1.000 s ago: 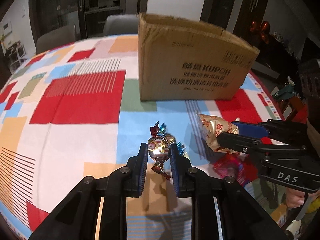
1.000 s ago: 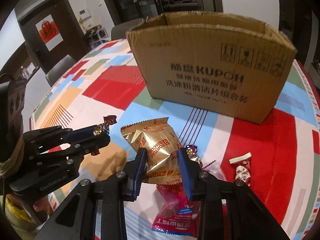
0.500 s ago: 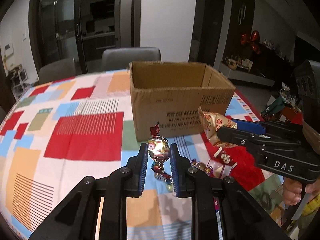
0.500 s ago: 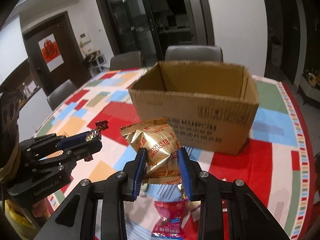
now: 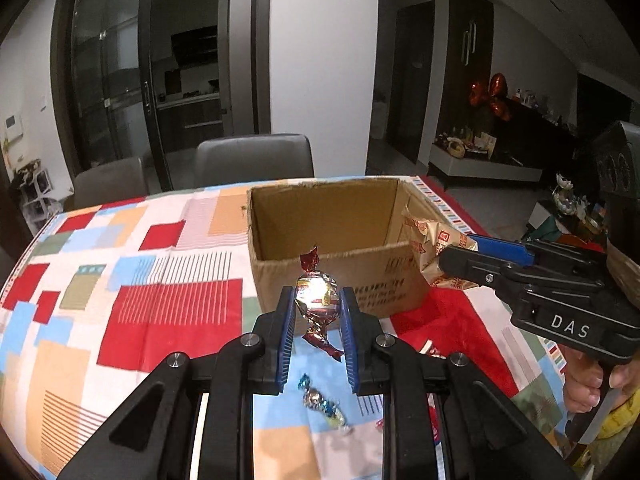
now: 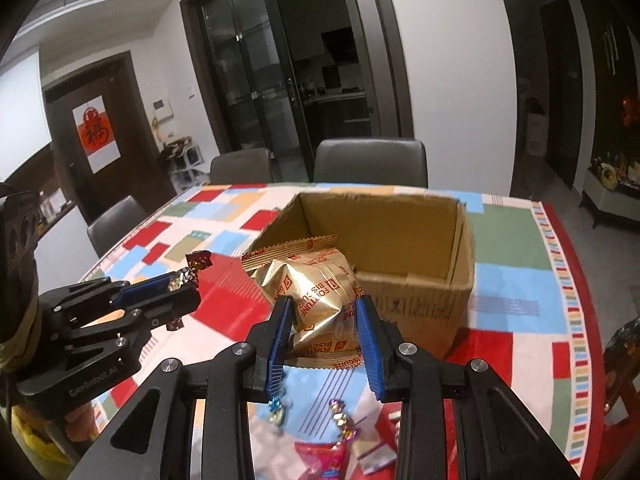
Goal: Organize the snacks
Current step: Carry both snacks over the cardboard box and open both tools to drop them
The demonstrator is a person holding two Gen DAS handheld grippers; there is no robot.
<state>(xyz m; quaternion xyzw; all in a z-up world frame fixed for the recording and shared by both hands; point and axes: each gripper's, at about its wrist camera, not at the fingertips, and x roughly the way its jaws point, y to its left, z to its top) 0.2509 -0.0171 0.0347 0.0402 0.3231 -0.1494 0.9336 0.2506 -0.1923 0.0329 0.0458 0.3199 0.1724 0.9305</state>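
Left gripper clamps a foil-wrapped candy; right gripper pinches a gold biscuit packet. Both held above the tablecloth, before the open cardboard box.

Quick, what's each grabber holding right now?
Left gripper: closed on the foil-wrapped candy.
Right gripper: closed on the gold biscuit packet.

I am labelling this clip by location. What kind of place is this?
Most likely a home dining room: a table under a colourful patterned cloth, padded chairs around it, and glass sliding doors to what looks like a kitchen.
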